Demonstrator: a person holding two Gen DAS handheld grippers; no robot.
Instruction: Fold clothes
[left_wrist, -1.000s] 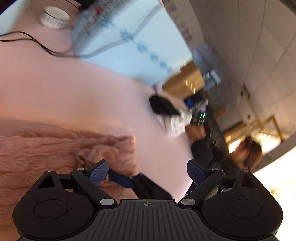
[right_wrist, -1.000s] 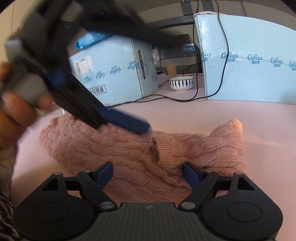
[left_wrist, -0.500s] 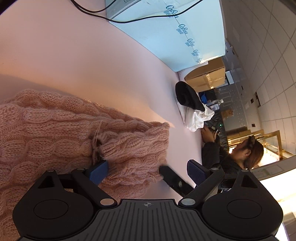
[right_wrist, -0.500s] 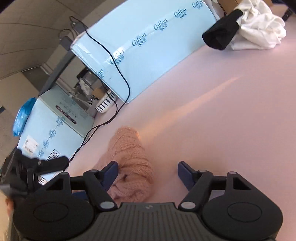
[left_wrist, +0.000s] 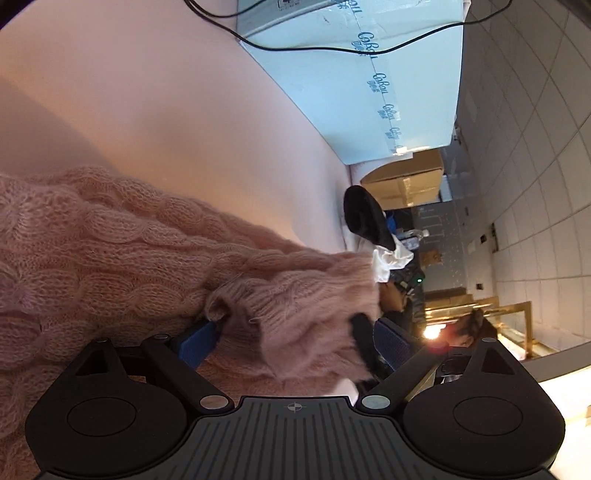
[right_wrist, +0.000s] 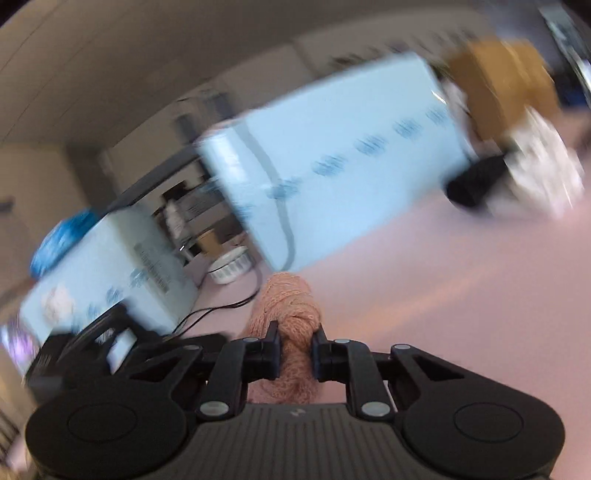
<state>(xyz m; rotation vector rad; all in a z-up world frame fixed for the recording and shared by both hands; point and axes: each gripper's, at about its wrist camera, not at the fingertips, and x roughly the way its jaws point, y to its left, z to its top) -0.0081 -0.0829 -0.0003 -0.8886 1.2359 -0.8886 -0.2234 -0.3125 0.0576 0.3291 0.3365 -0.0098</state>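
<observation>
A pink cable-knit sweater (left_wrist: 110, 251) lies on the pink table (left_wrist: 147, 110). In the left wrist view its bunched edge sits between the wide-apart blue fingers of my left gripper (left_wrist: 293, 343), which is open; the left pad touches knit. In the blurred right wrist view my right gripper (right_wrist: 295, 343) has its jaws closing, and the pads squeeze a raised bunch of the sweater (right_wrist: 291, 306). A black gripper body (right_wrist: 92, 343) shows at the lower left of that view.
Two light blue cartons (right_wrist: 332, 166) (right_wrist: 110, 258) stand at the table's back, with black cables (left_wrist: 295, 44) and a white bowl (right_wrist: 229, 266) near them. Black and white clothes (left_wrist: 369, 221) and a cardboard box (left_wrist: 406, 181) lie farther off. A person (left_wrist: 469, 328) sits beyond.
My right gripper went from wide open around the sweater's end to pinched on it and swung upward. My left gripper sank closer, and the sweater's edge now lies between its fingers.
</observation>
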